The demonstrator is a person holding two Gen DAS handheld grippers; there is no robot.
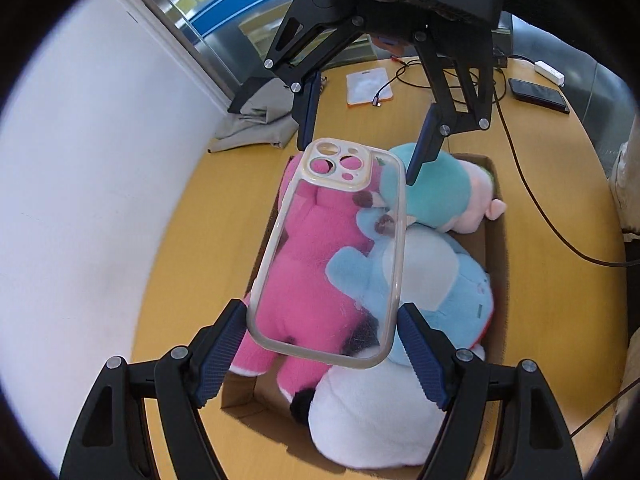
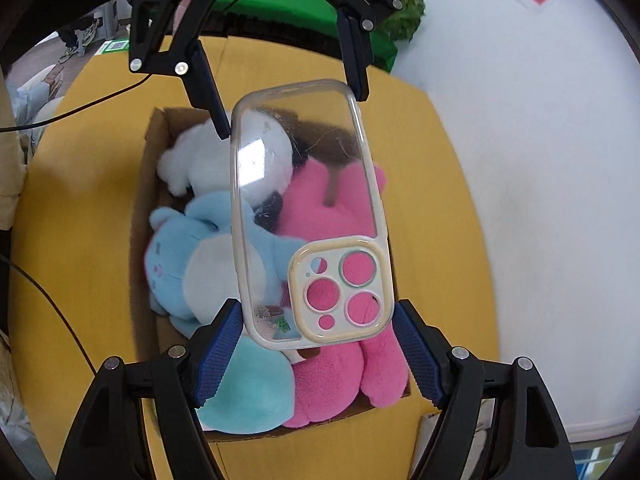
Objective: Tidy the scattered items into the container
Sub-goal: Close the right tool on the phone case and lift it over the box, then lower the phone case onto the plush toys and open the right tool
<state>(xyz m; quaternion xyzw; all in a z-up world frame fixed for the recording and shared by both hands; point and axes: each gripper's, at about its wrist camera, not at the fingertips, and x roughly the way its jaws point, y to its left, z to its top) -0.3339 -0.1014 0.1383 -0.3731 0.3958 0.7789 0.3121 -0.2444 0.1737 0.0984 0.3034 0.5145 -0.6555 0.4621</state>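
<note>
Jaws of both grippers (image 1: 322,340) (image 2: 318,340) clamp our light, slippery, flexible phone case (image 1: 332,248) by its ends above the box (image 1: 498,264).

A yellow table (image 1: 168,280) is carrying everything here, its far edge curving round. A cardboard box (image 1: 498,280) is sitting near its middle (packed with plush toys). Beyond the box, a grey cloth (image 1: 256,132) is lying crumpled by the wall, and a card sleeve (image 1: 368,86) is resting flat with a cable (image 1: 520,168) trailing past it. A dark phone (image 1: 540,94) and a white adapter (image 1: 550,72) are lying well apart from the box, near the table's far edge.
</note>
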